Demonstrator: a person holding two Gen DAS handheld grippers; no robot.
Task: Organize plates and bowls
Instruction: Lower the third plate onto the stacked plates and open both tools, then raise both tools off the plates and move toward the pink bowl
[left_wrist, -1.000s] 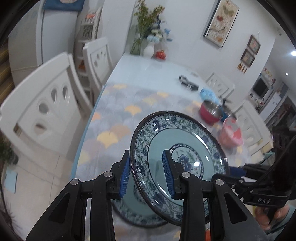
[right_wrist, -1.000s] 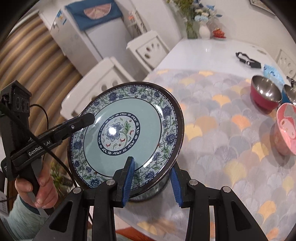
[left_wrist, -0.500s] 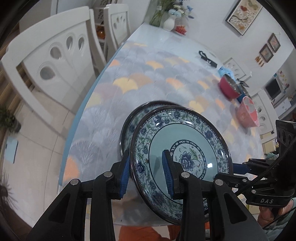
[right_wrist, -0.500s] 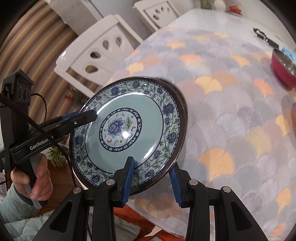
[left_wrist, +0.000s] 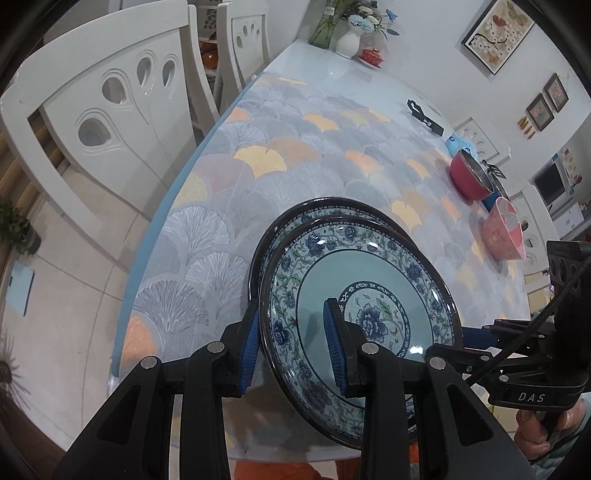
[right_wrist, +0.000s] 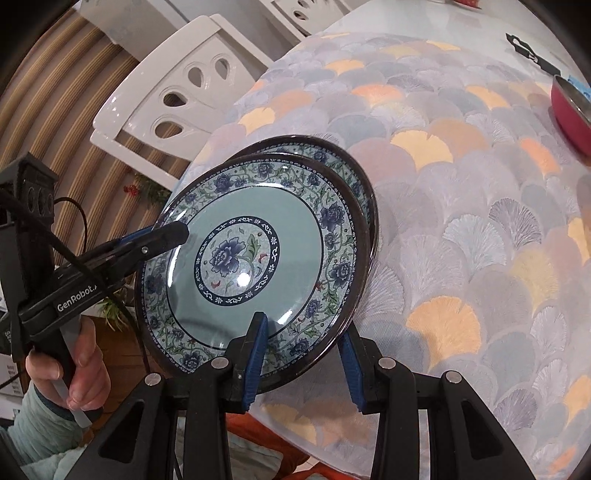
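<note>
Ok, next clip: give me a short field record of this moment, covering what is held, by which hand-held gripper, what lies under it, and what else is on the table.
held item: upper plate
left hand-held gripper: clamped on the plate's rim
right hand-held gripper: straddles the opposite rim
beneath: matching lower plate on the table, offset, contact unclear
bowls: red bowl and pink bowl at far side
task stage: plate not yet released
</note>
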